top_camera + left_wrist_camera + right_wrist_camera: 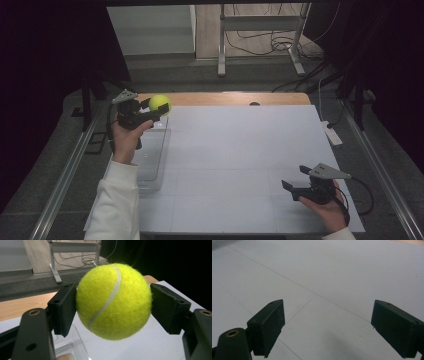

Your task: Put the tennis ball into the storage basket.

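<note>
At the far left corner of a white-topped table [240,165], a person's left hand [125,137] is lifting a yellow tennis ball [160,103] clear of the surface. The left gripper [156,107] is pinching the ball between its two black pads [63,307], one pad pressing on each side, so that the ball is hanging in the air with nothing beneath it touching it. In the left gripper view the ball [113,301] is sitting squarely between the jaws, its pale seam curving down the front, and the left gripper [113,305] is gripping it across its widest part.

Just below the raised hand, a clear plastic tray [152,165] is lying along the left edge of the table, partly overhanging the white sheet. The ball is hovering above and slightly beyond the tray's far end, not touching it. A white sleeve [112,205] is reaching in from the bottom of the high view toward that corner.

Near the bottom right of the table, well apart from the ball, the person's right hand [325,202] is holding the right gripper [292,190] low over the white sheet. Its jaws are standing spread wide, with nothing between them. In the right gripper view the right gripper [327,327] is pointing at bare white surface crossed by thin seam lines [299,285].

Beyond the table, a metal stand [260,35] is standing on the floor among loose cables [265,45].
</note>
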The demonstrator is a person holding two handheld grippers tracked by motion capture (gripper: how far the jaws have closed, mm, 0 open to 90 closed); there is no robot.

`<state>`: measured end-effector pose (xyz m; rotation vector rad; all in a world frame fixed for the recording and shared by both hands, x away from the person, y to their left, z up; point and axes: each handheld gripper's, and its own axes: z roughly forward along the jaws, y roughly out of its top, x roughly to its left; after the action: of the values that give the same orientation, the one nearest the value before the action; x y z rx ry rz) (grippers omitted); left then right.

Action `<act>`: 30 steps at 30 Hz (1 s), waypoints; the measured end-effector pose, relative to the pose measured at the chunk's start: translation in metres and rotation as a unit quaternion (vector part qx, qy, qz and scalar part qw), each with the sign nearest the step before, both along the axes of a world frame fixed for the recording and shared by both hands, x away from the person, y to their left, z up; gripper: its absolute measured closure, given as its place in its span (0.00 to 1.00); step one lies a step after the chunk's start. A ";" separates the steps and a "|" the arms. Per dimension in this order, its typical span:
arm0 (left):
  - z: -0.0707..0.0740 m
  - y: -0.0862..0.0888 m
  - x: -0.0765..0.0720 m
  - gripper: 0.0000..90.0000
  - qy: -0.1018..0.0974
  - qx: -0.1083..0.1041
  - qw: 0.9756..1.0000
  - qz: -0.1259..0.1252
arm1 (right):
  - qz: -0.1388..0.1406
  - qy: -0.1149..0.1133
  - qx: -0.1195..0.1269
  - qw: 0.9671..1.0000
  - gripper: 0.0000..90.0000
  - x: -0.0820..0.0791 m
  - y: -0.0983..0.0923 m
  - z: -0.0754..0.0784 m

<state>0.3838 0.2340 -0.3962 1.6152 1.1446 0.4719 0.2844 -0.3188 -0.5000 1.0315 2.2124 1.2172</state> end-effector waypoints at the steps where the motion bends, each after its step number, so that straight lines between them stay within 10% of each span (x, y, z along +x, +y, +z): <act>1: 0.000 0.001 0.000 0.30 0.001 -0.001 1.000 0.002 | 0.000 0.000 -0.001 1.000 0.14 0.000 0.000 0.000; 30: -0.006 0.022 0.003 0.30 0.004 0.004 0.999 0.043 | 0.000 0.000 0.000 1.000 0.14 0.000 0.000 0.000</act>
<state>0.3870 0.2557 -0.4020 1.5792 1.2232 0.5273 0.2845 -0.3183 -0.5003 1.0323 2.2132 1.2162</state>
